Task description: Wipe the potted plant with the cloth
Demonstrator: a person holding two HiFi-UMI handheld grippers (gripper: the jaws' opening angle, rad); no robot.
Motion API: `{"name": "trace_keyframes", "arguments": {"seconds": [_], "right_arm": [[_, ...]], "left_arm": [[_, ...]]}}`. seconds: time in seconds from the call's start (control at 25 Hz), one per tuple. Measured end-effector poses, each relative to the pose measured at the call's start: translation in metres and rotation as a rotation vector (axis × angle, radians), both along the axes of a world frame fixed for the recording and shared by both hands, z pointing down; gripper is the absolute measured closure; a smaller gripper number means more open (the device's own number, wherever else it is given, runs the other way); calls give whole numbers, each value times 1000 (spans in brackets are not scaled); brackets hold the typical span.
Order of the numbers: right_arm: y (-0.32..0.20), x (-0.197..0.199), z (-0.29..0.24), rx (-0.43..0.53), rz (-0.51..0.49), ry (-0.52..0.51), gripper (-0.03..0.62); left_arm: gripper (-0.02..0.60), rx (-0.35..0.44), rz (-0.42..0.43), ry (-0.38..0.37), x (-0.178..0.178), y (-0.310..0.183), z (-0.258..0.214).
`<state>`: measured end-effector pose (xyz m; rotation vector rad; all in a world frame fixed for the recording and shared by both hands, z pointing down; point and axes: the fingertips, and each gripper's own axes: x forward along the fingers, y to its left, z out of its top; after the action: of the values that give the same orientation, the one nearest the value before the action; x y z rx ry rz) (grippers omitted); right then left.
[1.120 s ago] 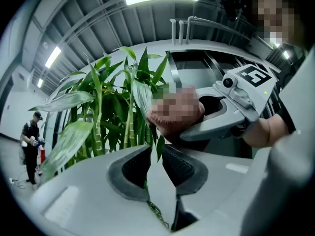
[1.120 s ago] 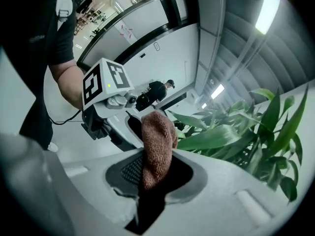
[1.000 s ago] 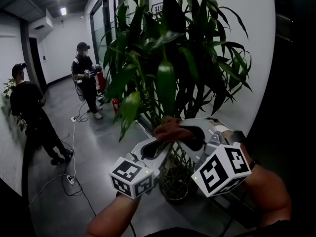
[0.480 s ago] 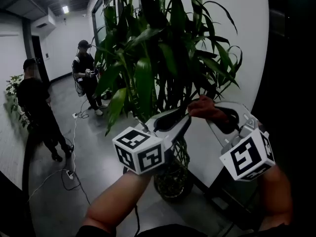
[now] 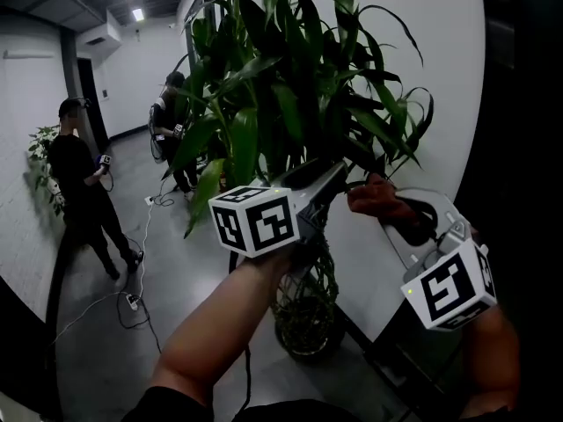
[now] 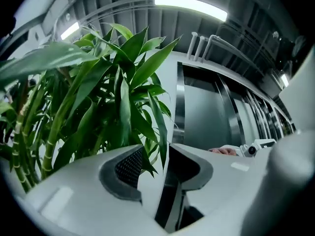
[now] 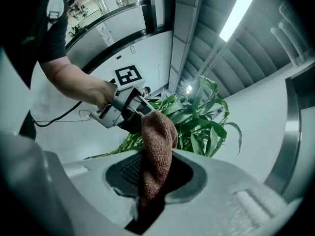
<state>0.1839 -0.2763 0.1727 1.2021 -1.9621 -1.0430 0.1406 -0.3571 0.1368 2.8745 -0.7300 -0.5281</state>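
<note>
**R gripper clamps cloth, L gripper spread among the leaves**

R gripper (image 7: 153, 171): jaws clenched on the brown knit cloth (image 7: 157, 136). Cloth is pinched btw the pads, and its free end sticks up past the tips in a rounded fold. In head view the R gripper (image 5: 398, 216) sits lower right w/ the cloth (image 5: 374, 198) bunched at its front, just beside the plant's lower leaves.

L gripper (image 6: 155, 154): jaws released and have just been opening. A narrow leaf tip (image 6: 160, 132) hangs into the gap, but the pads don't press it. In head view the L gripper (image 5: 332, 174) is raised at centre, marker cube toward the camera, tips in among the foliage.

In the R gripper view the cloth's top looks right at the L gripper's tips. Touching or only in front of them, can't tell.

Potted plant (image 5: 281, 95): tall, long green leaves on cane-like stems. It stands in a dark round pot (image 5: 308, 328) on the grey floor (image 5: 176, 262), close against the white wall (image 5: 431, 86).

Bkgd left: a person in a cap (image 5: 81, 183), a second person (image 5: 176, 117) further back, cables (image 5: 132, 299) on the floor, and a small plant (image 5: 40, 156) by the far-left wall.
</note>
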Motion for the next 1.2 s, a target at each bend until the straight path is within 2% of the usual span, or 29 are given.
{"name": "trace_keyframes", "arguments": {"seconds": [0.04, 0.12, 0.36, 0.56, 0.68, 0.8, 1.0, 1.2], "right_arm": [[1, 0, -1, 2, -11, 4, 528], [2, -4, -8, 14, -41, 10, 528], [11, -34, -55, 127, -137, 11, 528], [-7, -61, -111, 229, -164, -22, 528], [-31, -71, -141, 288, -144, 2, 528], [-62, -74, -152, 276, -74, 32, 528], [-107, -71, -133, 219, 34, 122, 528], [-118, -77, -108, 231, 111, 253, 528]], "left_arm": [[410, -7, 1, 12, 2, -2, -1], [529, -12, 5, 31, 6, -3, -4], [555, 12, -70, -44, 9, 7, 11], [557, -17, -113, -80, -7, 1, 31], [557, -22, -126, -94, -17, 1, 39], [557, -21, -121, -110, -20, 5, 46], [557, -9, -84, -157, -25, 11, 58], [557, 35, -66, -189, -35, 12, 55]]}}
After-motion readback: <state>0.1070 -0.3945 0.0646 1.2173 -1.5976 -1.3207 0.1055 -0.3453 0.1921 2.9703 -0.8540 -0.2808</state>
